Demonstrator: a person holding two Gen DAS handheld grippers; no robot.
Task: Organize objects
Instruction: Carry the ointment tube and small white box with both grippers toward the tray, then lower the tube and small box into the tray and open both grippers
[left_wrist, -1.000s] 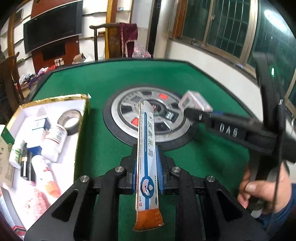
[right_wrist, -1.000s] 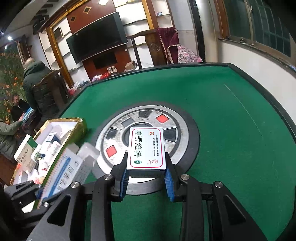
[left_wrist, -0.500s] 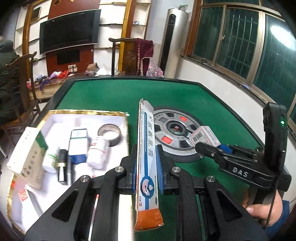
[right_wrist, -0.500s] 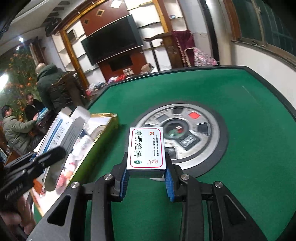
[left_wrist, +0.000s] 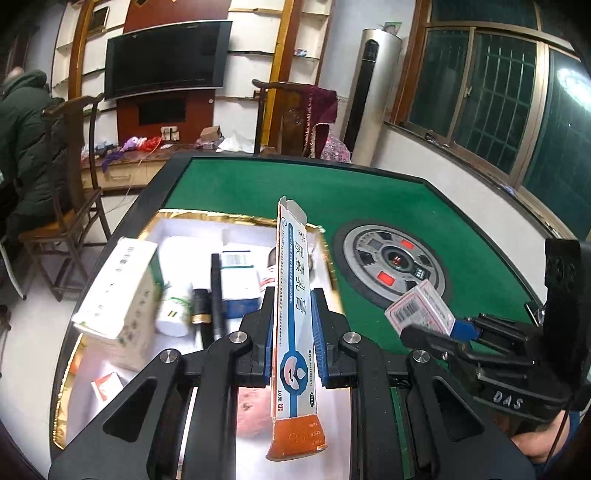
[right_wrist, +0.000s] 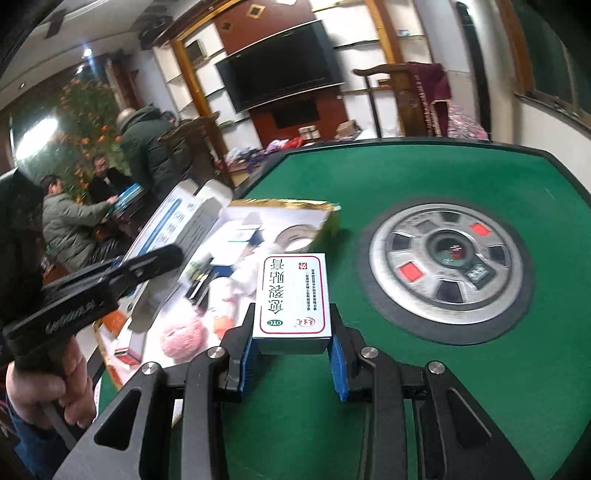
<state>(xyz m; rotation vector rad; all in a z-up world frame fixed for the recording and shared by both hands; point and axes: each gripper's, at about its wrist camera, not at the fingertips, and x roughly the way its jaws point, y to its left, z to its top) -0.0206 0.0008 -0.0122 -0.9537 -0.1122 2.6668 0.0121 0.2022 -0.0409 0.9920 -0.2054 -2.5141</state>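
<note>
My left gripper (left_wrist: 293, 328) is shut on a long white-and-blue ointment box (left_wrist: 291, 258) with an orange end, held upright over the gold-rimmed white tray (left_wrist: 207, 215). My right gripper (right_wrist: 293, 356) is shut on a flat white box with a red border (right_wrist: 293, 295), just right of the tray's rim (right_wrist: 295, 204). In the left wrist view that gripper (left_wrist: 443, 330) and its box (left_wrist: 419, 310) hang over the green felt. The right wrist view shows the left gripper (right_wrist: 147, 263) and its long box (right_wrist: 173, 221) over the tray.
The tray holds a white-green carton (left_wrist: 122, 295), a white bottle (left_wrist: 173, 310), a black tube (left_wrist: 216, 291), a blue-white box (left_wrist: 238, 280) and a tape roll (right_wrist: 295, 234). A round grey console (right_wrist: 447, 266) is set in the green table (right_wrist: 406, 177). People sit beyond the left edge.
Both grippers have carried their boxes leftwards from the round console toward the tray. The left one now hangs over the tray, the right one has reached its right rim.
</note>
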